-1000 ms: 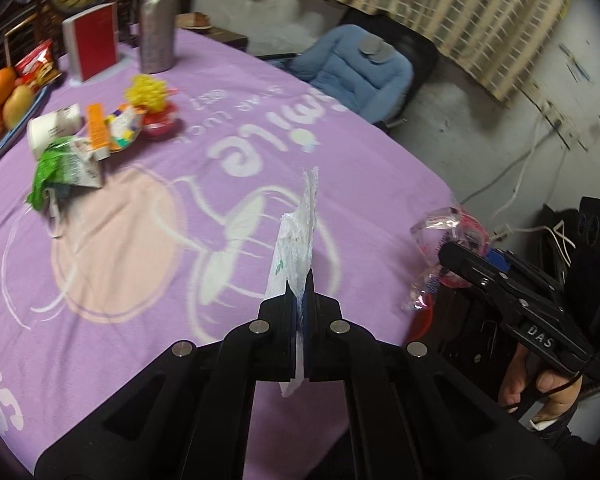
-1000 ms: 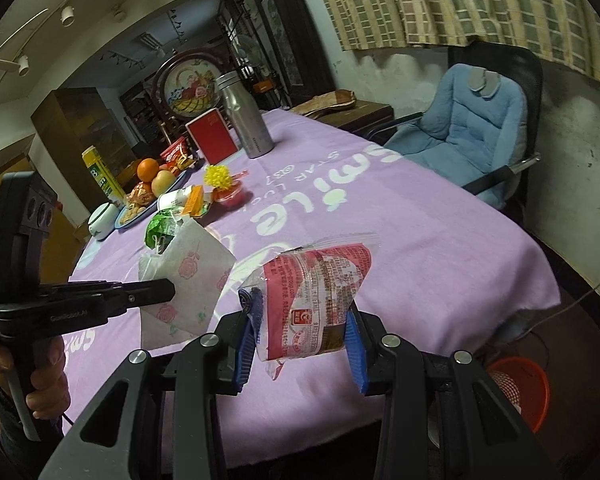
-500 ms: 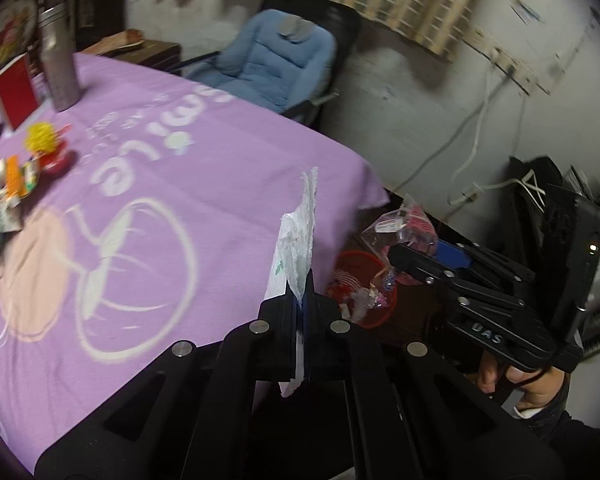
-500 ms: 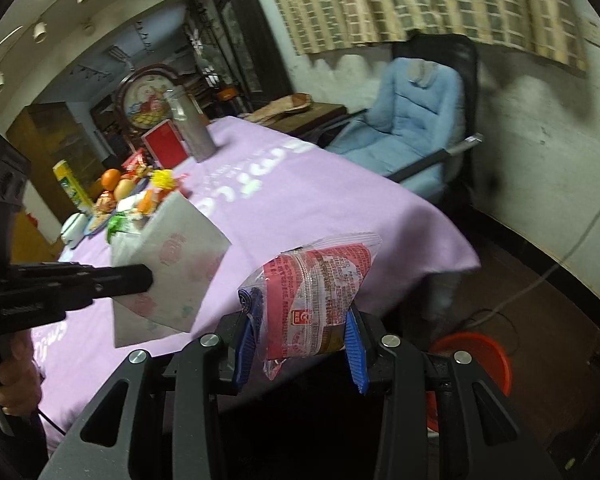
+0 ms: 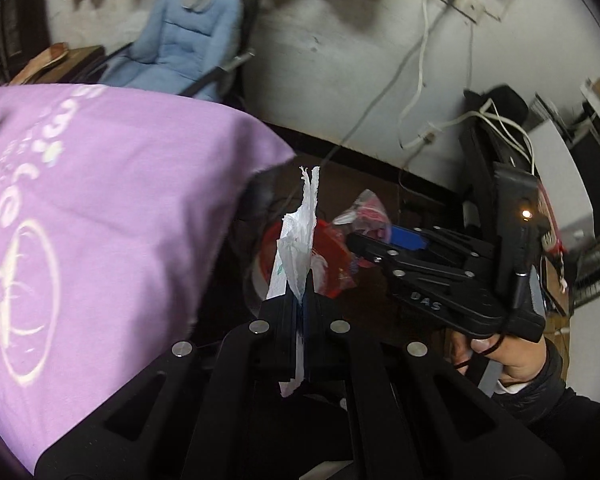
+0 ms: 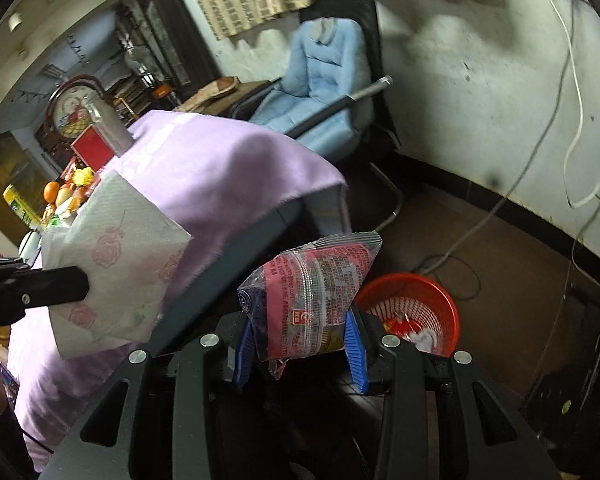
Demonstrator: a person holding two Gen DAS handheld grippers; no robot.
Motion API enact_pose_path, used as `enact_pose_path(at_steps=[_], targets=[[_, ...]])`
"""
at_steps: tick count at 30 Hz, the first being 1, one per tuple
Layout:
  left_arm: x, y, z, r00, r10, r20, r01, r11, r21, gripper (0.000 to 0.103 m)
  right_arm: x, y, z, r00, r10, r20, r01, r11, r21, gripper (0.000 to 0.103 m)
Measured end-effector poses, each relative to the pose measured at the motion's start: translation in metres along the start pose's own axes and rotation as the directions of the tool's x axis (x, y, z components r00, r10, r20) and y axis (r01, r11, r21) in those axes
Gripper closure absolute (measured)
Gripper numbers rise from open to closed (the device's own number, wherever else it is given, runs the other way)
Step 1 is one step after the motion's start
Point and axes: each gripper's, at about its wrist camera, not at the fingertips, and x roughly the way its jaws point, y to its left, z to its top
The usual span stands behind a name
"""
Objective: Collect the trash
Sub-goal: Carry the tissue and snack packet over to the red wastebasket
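The purple-clothed table (image 6: pixel 228 176) fills the left. Beyond its corner, on the floor, stands the red basket (image 6: pixel 444 300) with scraps inside. Both grippers tilt downward beside the table edge. The right gripper (image 6: pixel 300 344) clasps a pink snack wrapper (image 6: pixel 316 292); the left gripper (image 5: pixel 302 304), clenched tight, pinches a white napkin (image 5: pixel 300 248) upright.
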Motion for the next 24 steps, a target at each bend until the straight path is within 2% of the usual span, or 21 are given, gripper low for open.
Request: enact_pose_path(at_steps=[7, 15, 24], targets=[[0.043, -0.026, 0.011, 0.998, -0.015, -0.063, 0.018, 0.999, 0.045, 0.1, 0.012, -0.031, -0.01, 0.999, -0.022, -0.027, 0.023, 0.999, 0.043, 0.065], [0.096, -0.039, 0.021, 0.989, -0.052, -0.14, 0.058, 0.998, 0.037, 0.1, 0.027, -0.071, -0.024, 0.995, -0.06, -0.074, 0.068, 0.993, 0.1, 0.065], [0.178, -0.045, 0.033, 0.963, -0.116, -0.245, 0.121, 0.993, 0.007, 0.1, 0.071, -0.136, -0.052, 0.986, -0.043, -0.16, 0.084, 0.963, 0.258, 0.065]])
